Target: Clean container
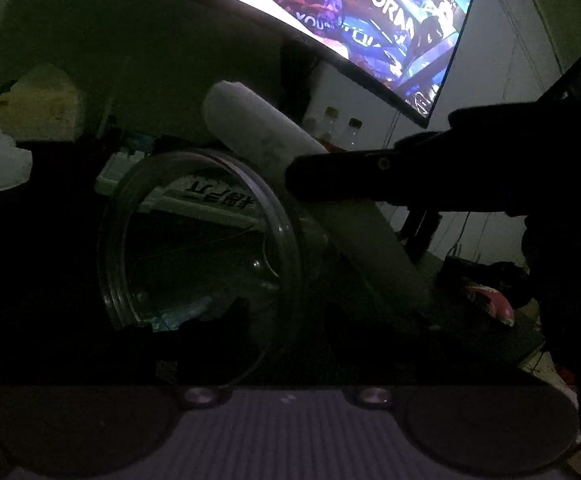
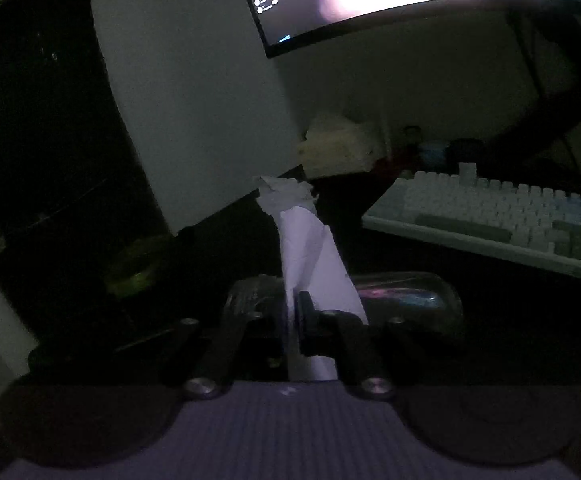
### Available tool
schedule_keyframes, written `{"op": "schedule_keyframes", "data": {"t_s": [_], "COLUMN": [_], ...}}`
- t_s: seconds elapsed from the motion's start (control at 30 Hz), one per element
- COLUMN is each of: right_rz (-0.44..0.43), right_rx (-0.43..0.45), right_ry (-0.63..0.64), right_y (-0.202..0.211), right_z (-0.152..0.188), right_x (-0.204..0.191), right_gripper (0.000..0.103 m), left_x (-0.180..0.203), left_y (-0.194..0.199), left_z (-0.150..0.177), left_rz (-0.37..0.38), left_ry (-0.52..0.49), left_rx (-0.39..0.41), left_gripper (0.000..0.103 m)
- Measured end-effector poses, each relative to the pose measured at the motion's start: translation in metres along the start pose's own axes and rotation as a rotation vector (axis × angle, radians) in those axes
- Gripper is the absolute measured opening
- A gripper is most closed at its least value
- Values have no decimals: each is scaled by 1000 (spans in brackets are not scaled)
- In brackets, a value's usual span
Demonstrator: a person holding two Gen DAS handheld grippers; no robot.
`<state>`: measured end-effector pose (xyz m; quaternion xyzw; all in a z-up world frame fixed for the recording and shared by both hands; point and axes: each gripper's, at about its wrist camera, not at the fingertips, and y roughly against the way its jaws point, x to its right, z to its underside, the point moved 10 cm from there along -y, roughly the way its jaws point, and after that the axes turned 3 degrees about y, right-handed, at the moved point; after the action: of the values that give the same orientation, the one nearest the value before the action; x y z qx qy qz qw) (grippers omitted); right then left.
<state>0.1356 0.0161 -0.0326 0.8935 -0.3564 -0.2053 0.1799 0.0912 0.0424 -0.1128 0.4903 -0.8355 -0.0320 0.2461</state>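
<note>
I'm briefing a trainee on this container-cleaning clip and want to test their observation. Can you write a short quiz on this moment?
1. True or false: the right tool is shut on a rolled white tissue.
2. In the right wrist view, what lies on the desk beyond the clear container? A) a keyboard B) a kettle C) a stack of plates
3. Fill in: the bright lit thing above the desk is a ____.

Key: 1 true; 2 A; 3 monitor.
</note>
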Motion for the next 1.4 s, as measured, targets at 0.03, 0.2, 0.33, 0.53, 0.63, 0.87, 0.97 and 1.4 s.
{"op": "schedule_keyframes", "data": {"t_s": [0.03,0.2,0.33,0.53,0.63,0.87,0.97,1.4], "right_rz": [25,195,156,-15,33,194,161,137], "right_rx": [4,19,19,3,9,27,59,23], "right_ry": [-8,-90,-70,-8,-37,-133,-139,-65], "right_y": [1,5,4,3,4,15,29,16], "right_z": [-1,-3,-2,4,3,-1,-5,1], "right_x": [8,61,45,-3,15,77,73,44], "right_gripper": [8,9,9,8,7,9,9,10], "left_x": [0,-2,-1,-1,-1,3,7,14], "left_y": [0,-1,-2,-3,-1,-4,-1,10], "left_z": [0,0,-1,0,0,-1,-8,-5], "left_rz": [-6,-39,-35,-24,-21,16,137,98], "left_ry": [-1,-9,-6,-8,-10,29,121,-43], "left_rx": [2,12,11,12,11,-10,3,-18], "left_gripper": [38,38,38,38,38,18,8,37]}}
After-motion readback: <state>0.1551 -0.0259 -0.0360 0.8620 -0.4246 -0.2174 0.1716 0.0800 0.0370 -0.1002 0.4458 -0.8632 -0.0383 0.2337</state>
